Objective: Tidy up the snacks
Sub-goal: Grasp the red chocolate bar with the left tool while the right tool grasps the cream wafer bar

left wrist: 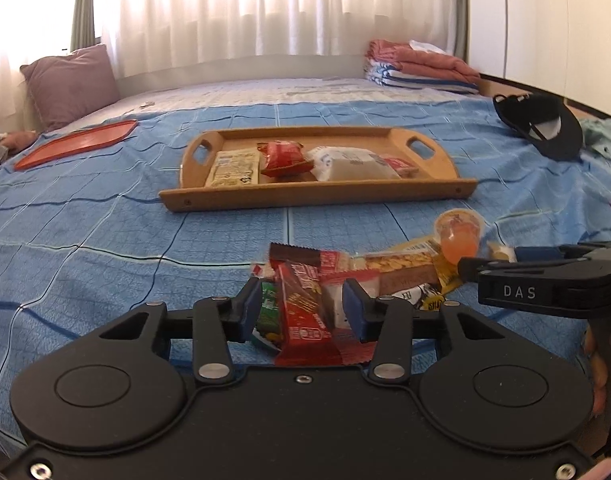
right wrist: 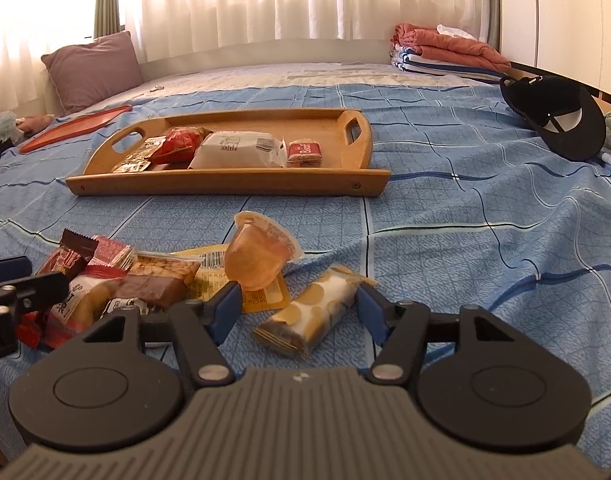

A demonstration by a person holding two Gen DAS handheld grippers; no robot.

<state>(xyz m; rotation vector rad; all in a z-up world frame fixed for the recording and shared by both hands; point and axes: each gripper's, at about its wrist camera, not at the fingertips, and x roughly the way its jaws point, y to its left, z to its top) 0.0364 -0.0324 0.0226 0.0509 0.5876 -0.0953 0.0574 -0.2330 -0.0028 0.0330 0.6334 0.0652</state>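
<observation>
Many snacks [right wrist: 153, 280] piled | jelly cup [right wrist: 257, 258] touching left of cookie pack [right wrist: 317, 312]

A wide bed with a blue checked cotton sheet [left wrist: 105, 216] fills the room. Behind it, long white curtains [left wrist: 265, 8] cover a bright window, and daylight comes through them. A mauve square pillow [left wrist: 71, 84] leans at the left. Folded pink and striped blankets [right wrist: 449, 56] lie near a white wall [right wrist: 577, 20].
</observation>
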